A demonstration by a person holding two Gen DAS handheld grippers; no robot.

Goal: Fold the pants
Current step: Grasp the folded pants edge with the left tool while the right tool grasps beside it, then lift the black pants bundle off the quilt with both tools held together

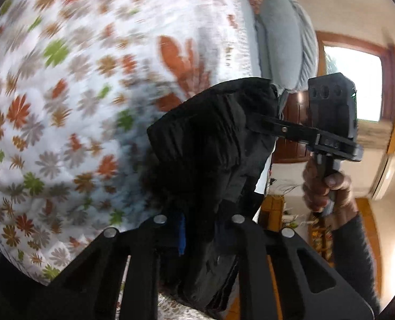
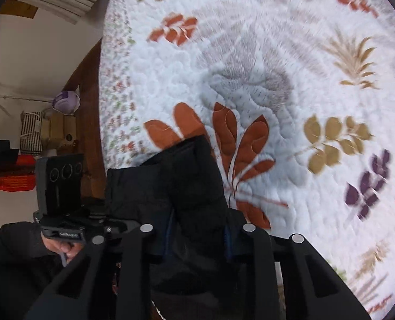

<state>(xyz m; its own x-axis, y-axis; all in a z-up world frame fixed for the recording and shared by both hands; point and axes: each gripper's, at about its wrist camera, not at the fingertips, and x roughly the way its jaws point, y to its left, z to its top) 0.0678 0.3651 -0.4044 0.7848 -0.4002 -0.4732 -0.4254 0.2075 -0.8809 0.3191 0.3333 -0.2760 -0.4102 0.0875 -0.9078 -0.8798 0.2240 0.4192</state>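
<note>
Pants (image 1: 213, 144) bunched btwn both jaws, held above quilt (image 2: 290, 80), room beyond.

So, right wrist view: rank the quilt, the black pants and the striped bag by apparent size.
1. Quilt, filling most of the frame.
2. Black pants, bunched close to the lens, so nearness inflates them.
3. Striped bag, small and far off by the wall.
</note>
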